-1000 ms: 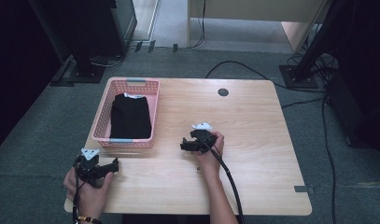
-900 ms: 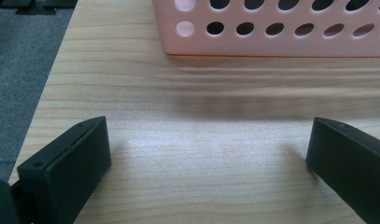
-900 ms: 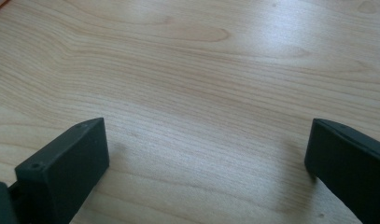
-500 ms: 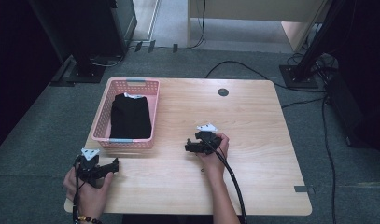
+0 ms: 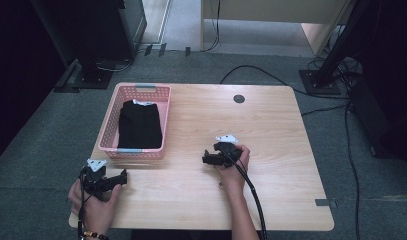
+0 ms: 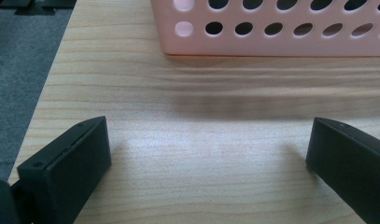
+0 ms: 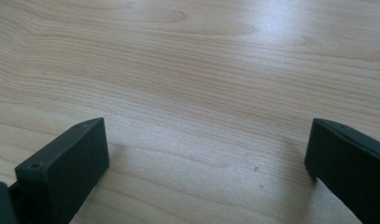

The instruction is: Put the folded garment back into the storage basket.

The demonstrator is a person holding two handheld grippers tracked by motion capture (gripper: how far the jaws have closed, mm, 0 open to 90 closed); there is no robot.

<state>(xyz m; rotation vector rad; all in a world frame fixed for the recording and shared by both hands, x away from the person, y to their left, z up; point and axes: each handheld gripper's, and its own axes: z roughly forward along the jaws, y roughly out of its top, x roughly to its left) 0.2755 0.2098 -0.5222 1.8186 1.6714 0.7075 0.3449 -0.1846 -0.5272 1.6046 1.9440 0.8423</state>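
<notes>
While the folded black garment [image 5: 139, 125] lies inside the pink basket [image 5: 111, 116], both jaws gape wide: left hand-held gripper [image 5: 122, 176] and right hand-held gripper [image 5: 206, 158] rest empty on the desk [image 5: 271, 120]; packing looks finished.

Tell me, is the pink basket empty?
No, a folded black cloth lies inside the basket in the high view.
</notes>
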